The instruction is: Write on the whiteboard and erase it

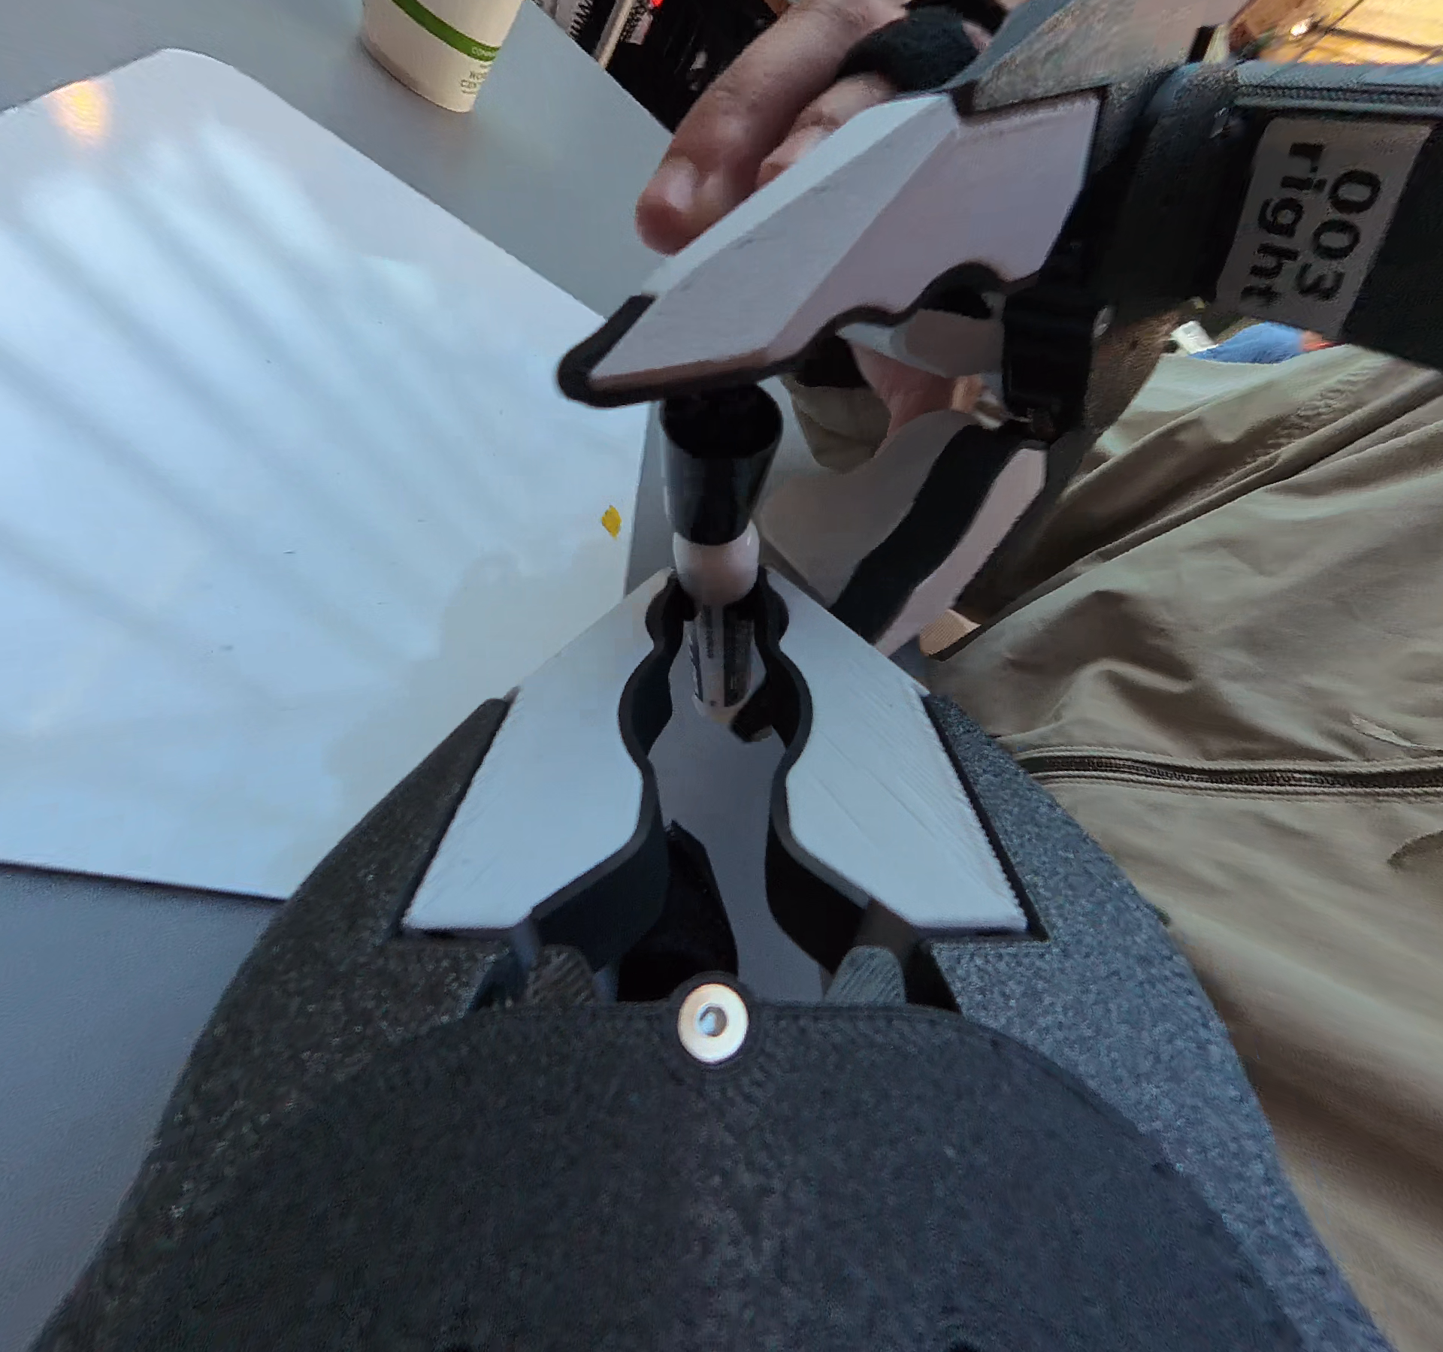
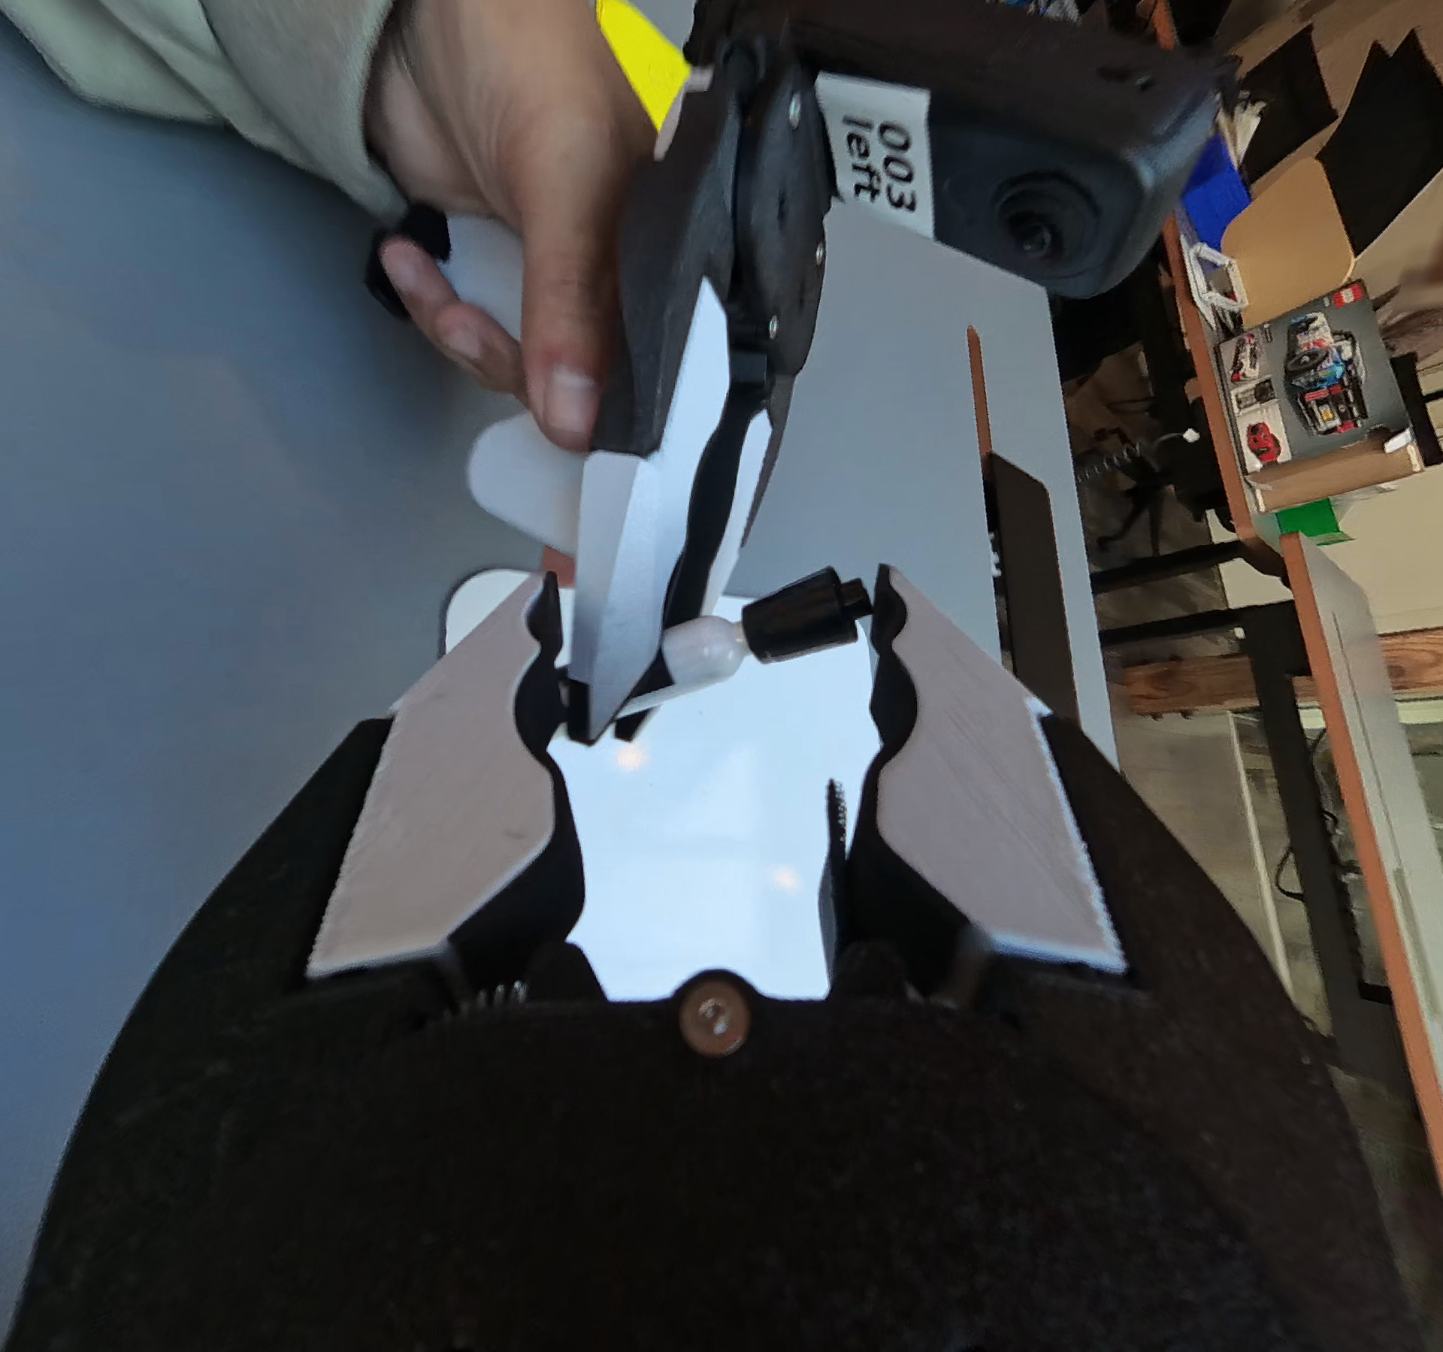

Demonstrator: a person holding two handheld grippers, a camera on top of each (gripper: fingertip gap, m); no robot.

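My left gripper [image 1: 718, 600] is shut on the white barrel of a marker [image 1: 722, 659], which sticks out past the fingertips. The marker's black cap [image 1: 718, 471] is on and points away from me. In the right wrist view the left gripper [image 2: 617, 713] comes in from above, holding the marker [image 2: 699, 651] crosswise. My right gripper [image 2: 714, 604] is open, its fingers on either side of the black cap [image 2: 804, 616], which lies close to the right-hand finger. In the left wrist view one of the right gripper's fingers [image 1: 820, 245] lies over the cap's end.
A white board [image 1: 273, 456] with a small yellow mark [image 1: 611, 520] lies on the grey table [image 1: 117, 1002] below both grippers. A paper cup [image 1: 453, 3] stands at the far edge. A person's tan jacket [image 1: 1171, 768] fills the right. Shelves with boxes [image 2: 1312, 377] stand beyond the table.
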